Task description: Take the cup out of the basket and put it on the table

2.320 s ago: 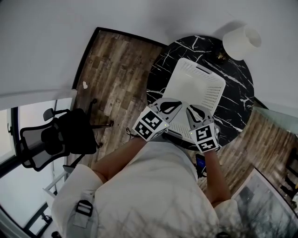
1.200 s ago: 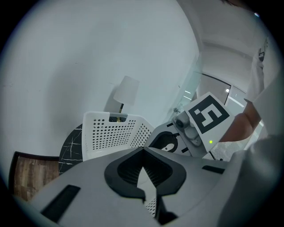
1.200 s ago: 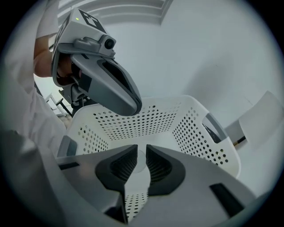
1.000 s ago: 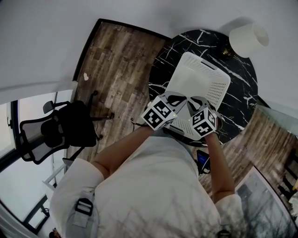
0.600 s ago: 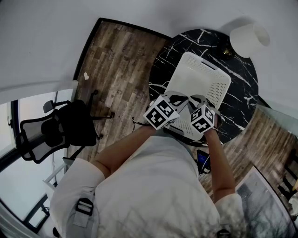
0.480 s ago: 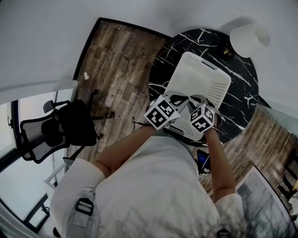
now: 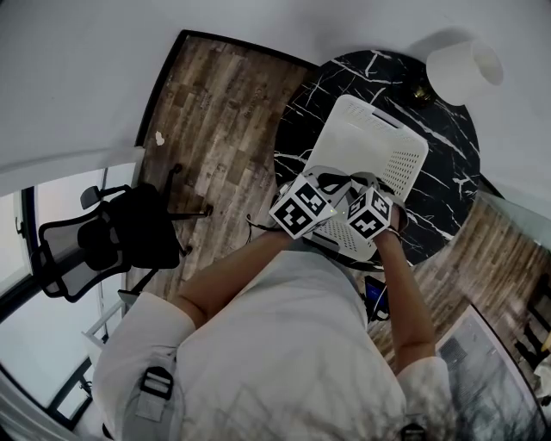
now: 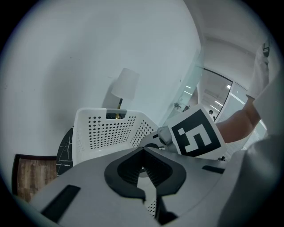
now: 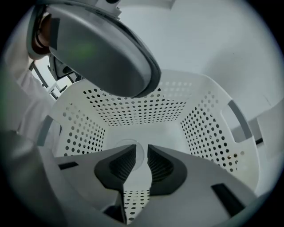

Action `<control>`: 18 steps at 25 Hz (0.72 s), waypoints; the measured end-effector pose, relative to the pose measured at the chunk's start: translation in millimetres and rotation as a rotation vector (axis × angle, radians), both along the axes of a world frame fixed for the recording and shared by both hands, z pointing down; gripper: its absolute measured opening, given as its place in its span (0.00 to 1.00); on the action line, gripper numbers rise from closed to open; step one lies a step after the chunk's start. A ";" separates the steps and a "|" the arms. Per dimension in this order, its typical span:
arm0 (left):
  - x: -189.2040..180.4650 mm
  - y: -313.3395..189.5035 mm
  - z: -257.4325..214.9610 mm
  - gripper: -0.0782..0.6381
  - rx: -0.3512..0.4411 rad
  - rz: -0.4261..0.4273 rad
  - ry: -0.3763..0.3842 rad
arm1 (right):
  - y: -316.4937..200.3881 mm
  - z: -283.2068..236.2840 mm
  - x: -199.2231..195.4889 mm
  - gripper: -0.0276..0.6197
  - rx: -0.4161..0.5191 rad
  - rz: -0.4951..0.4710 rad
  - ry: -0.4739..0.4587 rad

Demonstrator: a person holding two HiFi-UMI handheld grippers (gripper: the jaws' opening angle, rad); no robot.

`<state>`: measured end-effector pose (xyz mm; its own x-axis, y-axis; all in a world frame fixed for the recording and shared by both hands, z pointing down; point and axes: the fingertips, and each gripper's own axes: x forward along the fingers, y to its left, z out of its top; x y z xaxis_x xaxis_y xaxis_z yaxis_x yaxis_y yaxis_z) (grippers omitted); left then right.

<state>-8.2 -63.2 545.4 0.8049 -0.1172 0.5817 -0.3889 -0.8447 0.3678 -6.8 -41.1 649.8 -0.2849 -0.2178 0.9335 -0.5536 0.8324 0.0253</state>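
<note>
Forward over the white basket (image 9: 208, 119) came both tongs. The right tongs (image 9: 140, 147) aimed narrowly parted jaws at the clear cup (image 9: 140, 159) on its floor, not yet gripped. The left tongs (image 8: 143, 151) hung closed and empty.

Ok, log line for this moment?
right gripper: open, inside white perforated plastic basket, clear round cup between jaw tips | left gripper: shut, empty | cup: on basket floor, not lifted

Pale wall (image 7: 258, 21) at 12 o'clock, wood plank floor (image 7: 215, 112), 1 black mesh office chair (image 7: 103, 245) at 9 o'clock, white lamp (image 7: 465, 69) at 1 o'clock on the black marble worktop (image 7: 443, 129).
</note>
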 end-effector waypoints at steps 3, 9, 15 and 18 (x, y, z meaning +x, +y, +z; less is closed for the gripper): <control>1.2 -1.7 0.9 0.12 -0.002 -0.001 -0.002 | 1.6 6.5 -1.6 0.15 -0.022 -0.010 0.007; 1.8 -6.6 -0.1 0.12 -0.002 -0.009 0.000 | 1.3 14.8 -3.0 0.15 -0.041 -0.032 0.025; 4.5 -7.2 2.9 0.12 -0.010 0.001 -0.004 | 0.2 23.2 -1.5 0.15 -0.056 -0.052 0.052; 7.2 -9.5 2.2 0.12 -0.003 -0.001 0.007 | 1.5 27.2 -0.7 0.15 -0.071 -0.060 0.062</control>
<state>-1.0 -72.7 547.6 0.8088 -0.1163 0.5764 -0.3872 -0.8431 0.3732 -7.5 -39.6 676.9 -0.2364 -0.1350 0.9622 -0.5021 0.8648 -0.0020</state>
